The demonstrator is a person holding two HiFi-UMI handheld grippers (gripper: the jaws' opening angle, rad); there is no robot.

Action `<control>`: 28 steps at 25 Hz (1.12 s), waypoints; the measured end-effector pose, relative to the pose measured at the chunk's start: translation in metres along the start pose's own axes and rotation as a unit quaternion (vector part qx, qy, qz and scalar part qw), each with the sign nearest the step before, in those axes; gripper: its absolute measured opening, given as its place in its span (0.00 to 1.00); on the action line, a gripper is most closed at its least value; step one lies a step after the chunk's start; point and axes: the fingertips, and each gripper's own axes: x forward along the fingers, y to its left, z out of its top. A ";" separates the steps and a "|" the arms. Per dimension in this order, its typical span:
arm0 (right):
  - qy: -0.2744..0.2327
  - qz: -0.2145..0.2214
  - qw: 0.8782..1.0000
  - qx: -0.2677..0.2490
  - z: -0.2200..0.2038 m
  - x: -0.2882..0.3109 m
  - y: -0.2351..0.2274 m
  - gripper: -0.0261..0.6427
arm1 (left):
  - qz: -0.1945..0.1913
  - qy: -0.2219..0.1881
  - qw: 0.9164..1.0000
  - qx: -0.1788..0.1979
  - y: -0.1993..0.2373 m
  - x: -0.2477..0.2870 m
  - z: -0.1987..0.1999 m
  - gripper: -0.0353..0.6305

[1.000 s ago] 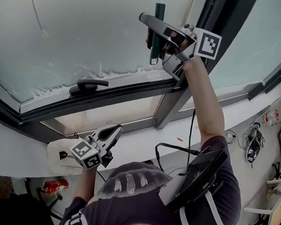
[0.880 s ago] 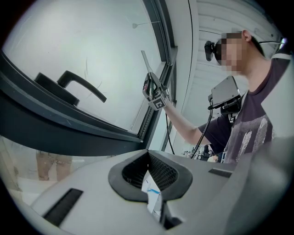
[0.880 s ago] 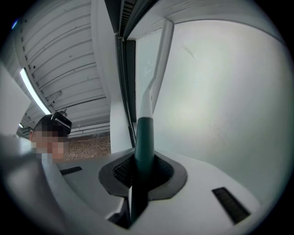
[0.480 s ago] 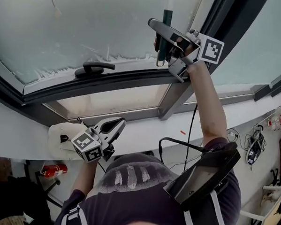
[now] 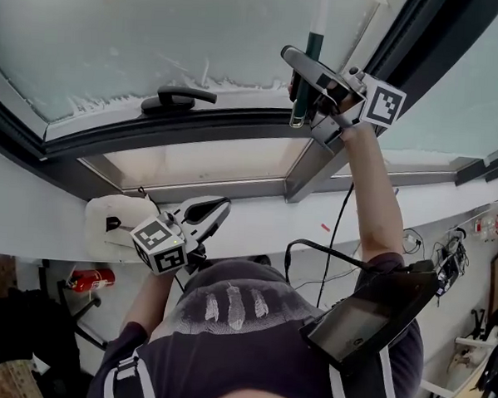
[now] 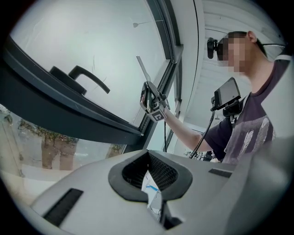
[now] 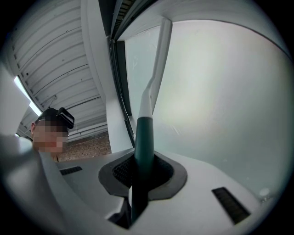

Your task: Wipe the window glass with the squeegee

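The squeegee [image 5: 307, 68] has a dark green handle, and my right gripper [image 5: 305, 82] is shut on it, raised near the right end of the window's lower frame. In the right gripper view the green handle [image 7: 144, 137] runs up between the jaws to a white neck and a long blade [image 7: 160, 55] lying on the frosted window glass [image 7: 220, 92]. The glass [image 5: 133, 30] looks cloudy, with a ragged foamy edge just above the black window handle [image 5: 178, 98]. My left gripper [image 5: 222, 207] hangs low by the sill, shut and holding nothing [image 6: 150, 195].
A dark window frame [image 5: 194, 129] and a slanted post [image 5: 334, 157] border the pane. A white bundle [image 5: 113, 220] lies on the sill [image 5: 32, 216] beside the left gripper. A red fire extinguisher [image 5: 91, 279] and cables [image 5: 446, 254] are on the floor below.
The right gripper has drawn the squeegee down the glass toward the lower frame. The head view has drifted. The left gripper stays by the sill.
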 end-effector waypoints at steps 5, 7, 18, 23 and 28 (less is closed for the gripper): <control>0.011 -0.011 1.000 0.007 -0.017 -0.010 -0.007 0.09 | 0.003 0.001 1.000 -0.011 -0.001 0.001 -0.005 0.06; 0.012 -0.014 1.000 0.013 -0.024 -0.014 -0.009 0.09 | 0.003 0.000 1.000 -0.019 0.000 0.001 -0.008 0.06; 0.025 -0.035 0.998 0.046 -0.066 -0.029 -0.031 0.09 | 0.015 0.000 0.999 -0.051 0.005 -0.006 -0.018 0.06; 0.027 -0.039 0.997 0.054 -0.076 -0.034 -0.033 0.09 | 0.024 -0.001 0.998 -0.057 0.008 -0.012 -0.019 0.06; 0.039 -0.046 0.996 0.061 -0.085 -0.040 -0.035 0.09 | 0.028 -0.004 0.998 -0.059 0.012 -0.017 -0.019 0.06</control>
